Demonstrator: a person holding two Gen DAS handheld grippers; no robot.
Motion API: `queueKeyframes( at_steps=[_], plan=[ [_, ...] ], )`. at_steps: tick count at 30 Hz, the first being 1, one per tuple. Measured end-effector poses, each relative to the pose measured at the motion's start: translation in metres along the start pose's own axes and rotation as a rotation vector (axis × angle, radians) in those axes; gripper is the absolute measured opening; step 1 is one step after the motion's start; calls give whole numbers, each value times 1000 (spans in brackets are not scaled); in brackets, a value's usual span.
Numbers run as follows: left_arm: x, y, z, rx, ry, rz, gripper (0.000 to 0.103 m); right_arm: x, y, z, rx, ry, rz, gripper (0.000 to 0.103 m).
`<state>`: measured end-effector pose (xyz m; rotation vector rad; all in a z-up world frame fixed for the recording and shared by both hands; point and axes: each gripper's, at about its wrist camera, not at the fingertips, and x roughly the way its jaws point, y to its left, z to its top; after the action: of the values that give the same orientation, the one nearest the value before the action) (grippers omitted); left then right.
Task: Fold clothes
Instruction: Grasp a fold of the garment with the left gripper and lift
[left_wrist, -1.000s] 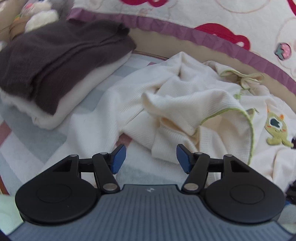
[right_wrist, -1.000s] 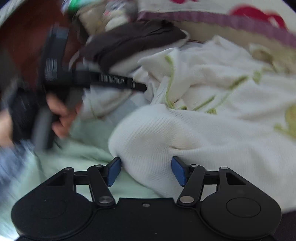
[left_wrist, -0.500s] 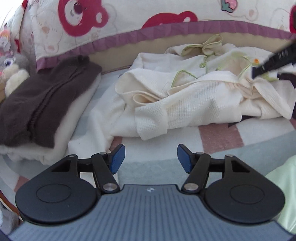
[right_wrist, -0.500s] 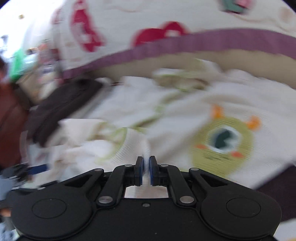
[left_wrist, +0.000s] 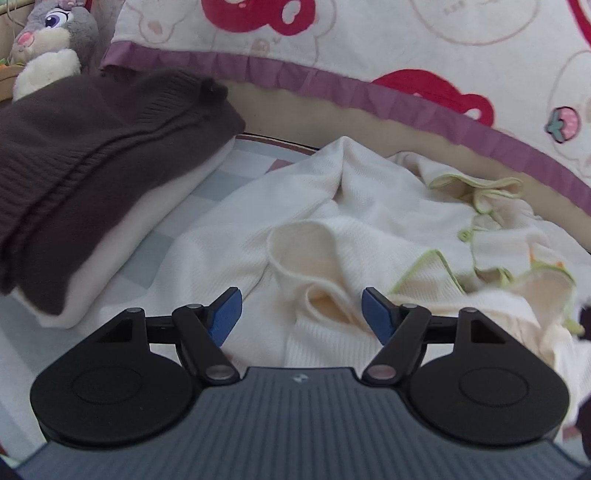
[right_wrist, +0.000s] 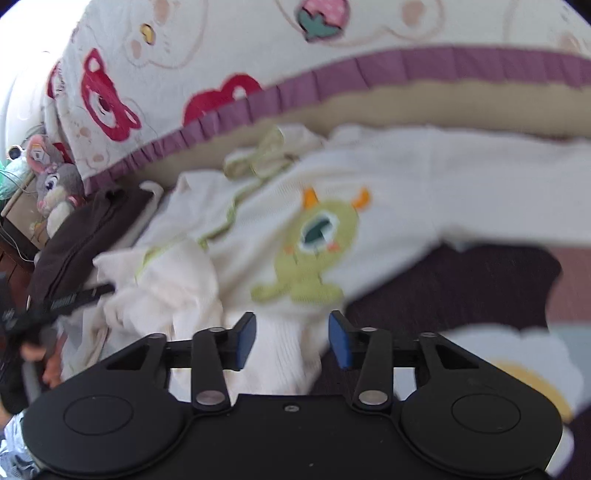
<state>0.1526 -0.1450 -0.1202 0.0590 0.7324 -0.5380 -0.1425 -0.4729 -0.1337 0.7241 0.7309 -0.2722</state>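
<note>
Crumpled cream baby garment (left_wrist: 332, 229) with green monster patch (right_wrist: 314, 251) heaped just ahead of left gripper (left_wrist: 301, 314) and right gripper (right_wrist: 291, 338), both spread wide, holding nothing; likely mid-flattening, next calling for pinching an edge.

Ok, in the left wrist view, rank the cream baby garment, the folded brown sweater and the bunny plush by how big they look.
1. Cream baby garment
2. Folded brown sweater, close behind, and nearer the camera, so unsure
3. Bunny plush, clearly smallest, partly cut off at the edge
</note>
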Motion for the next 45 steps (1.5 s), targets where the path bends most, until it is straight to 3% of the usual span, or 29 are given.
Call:
queueKeyframes(
  at_steps=[3,5,6,7,8,11,14,15,16,18,21,23,28,32,35,36,39,40,43,45],
  plan=[
    [9,-5,3,-29,-60,41,71,6,-41,-14,290,99,55,59],
    [12,-5,2,-47,-46,12,66,4,-50,-19,328,92,59,59],
    [13,-4,1,-51,-26,-14,58,2,-45,-19,285,72,50,59],
    [13,-4,0,-44,-14,-40,26,-1,-38,-18,223,47,38,59],
    [12,-5,-1,-28,-11,-59,12,-2,-28,-16,141,31,23,59],
    [-3,-9,-4,26,-98,-30,12,17,3,-17,-125,54,-5,58],
    [-27,-7,-6,54,-211,23,12,35,15,-17,-191,34,-22,57],
    [-36,-7,-6,62,-240,41,12,34,17,-15,-191,15,8,49],
    [-46,-6,-6,74,-269,54,12,29,19,-14,-196,2,38,10],
    [-73,-6,-9,107,-322,66,12,13,22,-10,-199,-18,104,7],
    [-114,-7,-15,160,-362,85,11,-30,20,-5,-81,-49,232,7],
    [-138,-5,-19,166,-354,89,11,-61,21,-3,-52,-64,280,7],
    [-188,9,-28,121,-322,76,10,-137,20,7,-75,-68,261,6],
    [-206,28,-45,27,-274,65,10,-184,16,9,-58,-52,265,6],
    [-216,43,-60,-51,-231,56,10,-196,11,-8,17,13,359,6],
    [-220,48,-65,-77,-217,52,10,-194,9,-15,25,37,355,6],
    [-226,63,-80,-153,-171,40,10,-164,-5,-36,0,87,174,6],
    [-217,65,-87,-171,-150,33,10,-154,-14,-39,32,94,161,6],
    [-198,61,-93,-173,-124,36,10,-138,-31,-39,127,68,226,6],
    [-201,51,-88,-131,-142,27,9,-148,-19,-31,103,39,300,6]
  ],
)
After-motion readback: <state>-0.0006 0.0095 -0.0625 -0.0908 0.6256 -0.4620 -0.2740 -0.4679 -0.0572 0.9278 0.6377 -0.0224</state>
